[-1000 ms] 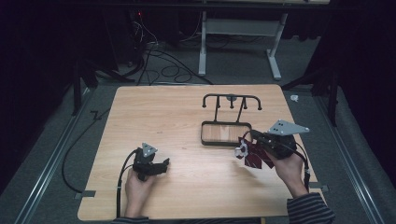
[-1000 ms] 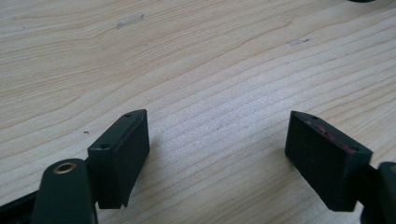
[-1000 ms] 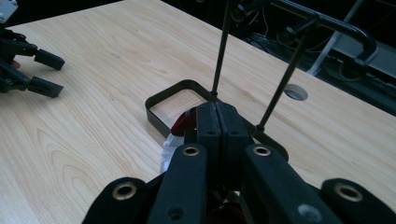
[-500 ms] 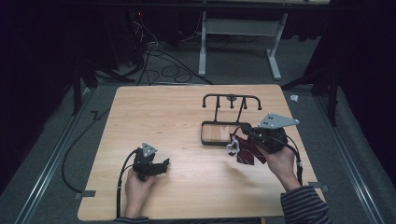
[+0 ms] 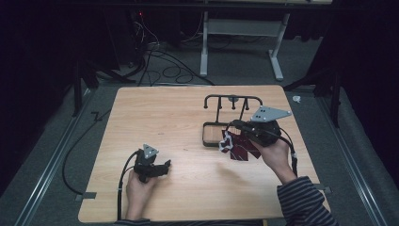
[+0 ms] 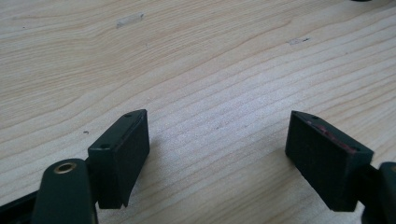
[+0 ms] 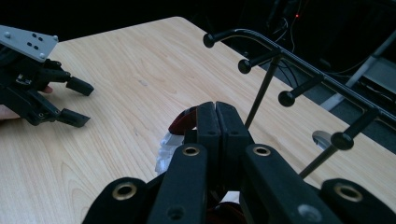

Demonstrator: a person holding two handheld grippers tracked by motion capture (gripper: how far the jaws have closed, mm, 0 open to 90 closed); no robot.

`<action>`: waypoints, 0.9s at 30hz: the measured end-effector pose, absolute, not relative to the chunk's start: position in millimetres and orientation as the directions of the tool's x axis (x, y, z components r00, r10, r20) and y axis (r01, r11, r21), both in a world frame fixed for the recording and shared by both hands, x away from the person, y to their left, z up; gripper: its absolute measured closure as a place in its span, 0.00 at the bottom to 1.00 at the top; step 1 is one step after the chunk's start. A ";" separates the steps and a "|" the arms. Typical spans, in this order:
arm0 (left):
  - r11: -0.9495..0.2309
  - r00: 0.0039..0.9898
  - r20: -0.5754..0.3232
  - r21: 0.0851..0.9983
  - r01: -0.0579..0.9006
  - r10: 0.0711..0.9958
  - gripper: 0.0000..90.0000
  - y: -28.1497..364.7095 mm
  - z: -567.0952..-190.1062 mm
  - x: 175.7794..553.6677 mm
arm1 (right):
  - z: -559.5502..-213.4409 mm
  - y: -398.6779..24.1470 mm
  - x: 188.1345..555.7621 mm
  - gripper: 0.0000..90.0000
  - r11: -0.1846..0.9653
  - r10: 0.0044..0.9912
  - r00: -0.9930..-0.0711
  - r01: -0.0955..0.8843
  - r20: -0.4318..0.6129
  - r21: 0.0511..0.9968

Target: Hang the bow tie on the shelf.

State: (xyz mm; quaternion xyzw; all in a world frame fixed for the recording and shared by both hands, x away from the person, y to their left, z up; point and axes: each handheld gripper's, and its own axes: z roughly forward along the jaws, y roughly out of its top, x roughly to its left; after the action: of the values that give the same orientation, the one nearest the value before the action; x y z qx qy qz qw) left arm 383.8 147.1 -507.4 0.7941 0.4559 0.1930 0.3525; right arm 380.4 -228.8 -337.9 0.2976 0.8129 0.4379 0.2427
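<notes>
**Dark red cloth held at the peg rack**

Gripping a dark red piece of cloth point(image 5: 241, 149) with a white, lacy edge, the right hand-held gripper point(image 5: 231, 136) is lifted above the right half of the wooden desk point(image 5: 164, 113), its jaws pressed flat together on the fabric. In the right gripper view the two black jaws meet with no gap, and the cloth point(image 7: 180, 123) bunches out just beyond and below them. The cloth hangs over the near right corner of a black peg rack point(image 5: 234, 100), a low tray with an upright bar of knobbed pegs that stands on the far right part of the desk. The pegs point(image 7: 285, 98) rise just to the right of the closed jaws in that view. Well apart, on the near left of the desk, the left hand-held gripper point(image 5: 164, 165) rests low over the bare wood in the person's left hand, its jaws standing wide with nothing between them
</notes>
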 end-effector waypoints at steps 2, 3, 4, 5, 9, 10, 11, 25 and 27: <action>-0.332 0.504 -0.014 0.736 0.590 0.864 0.25 147.3 -507.4 384.0 | -335.2 -228.3 386.9 1.00 0.437 0.691 -0.713 0.278 -0.122 0.855; -0.331 0.503 -0.014 0.736 0.590 0.864 0.25 147.3 -507.4 384.0 | -334.7 -228.5 389.2 1.00 0.436 0.688 -0.716 0.276 -0.119 0.856; -0.331 0.503 -0.014 0.736 0.590 0.864 0.25 147.3 -507.4 384.0 | -334.7 -228.3 390.7 1.00 0.434 0.688 -0.716 0.280 -0.114 0.857; -0.329 0.501 -0.015 0.736 0.591 0.866 0.25 147.2 -507.4 384.0 | -335.0 -228.3 392.8 1.00 0.431 0.690 -0.716 0.284 -0.110 0.857; -0.329 0.501 -0.015 0.736 0.591 0.866 0.25 147.2 -507.4 384.0 | -335.9 -228.8 396.4 1.00 0.422 0.692 -0.714 0.281 -0.106 0.862; -0.329 0.501 -0.015 0.736 0.591 0.866 0.25 147.2 -507.4 384.0 | -335.9 -229.1 397.0 1.00 0.419 0.694 -0.713 0.282 -0.104 0.863; -0.329 0.500 -0.016 0.736 0.591 0.866 0.25 147.2 -507.4 384.0 | -335.9 -229.2 398.1 1.00 0.415 0.696 -0.711 0.281 -0.103 0.866; -0.329 0.501 -0.015 0.736 0.591 0.865 0.25 147.3 -507.4 384.0 | -323.8 -223.4 409.7 1.00 0.417 0.724 -0.678 0.282 -0.128 0.864; -0.329 0.501 -0.015 0.736 0.591 0.865 0.25 147.3 -507.4 384.0 | -324.9 -222.1 414.8 1.00 0.421 0.724 -0.677 0.284 -0.131 0.861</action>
State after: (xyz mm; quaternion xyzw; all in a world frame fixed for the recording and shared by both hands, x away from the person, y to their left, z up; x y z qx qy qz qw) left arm 384.0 147.3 -507.4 0.7916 0.4601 0.1947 0.3518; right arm 414.8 -222.1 -324.9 0.3133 0.8044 0.4373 0.2520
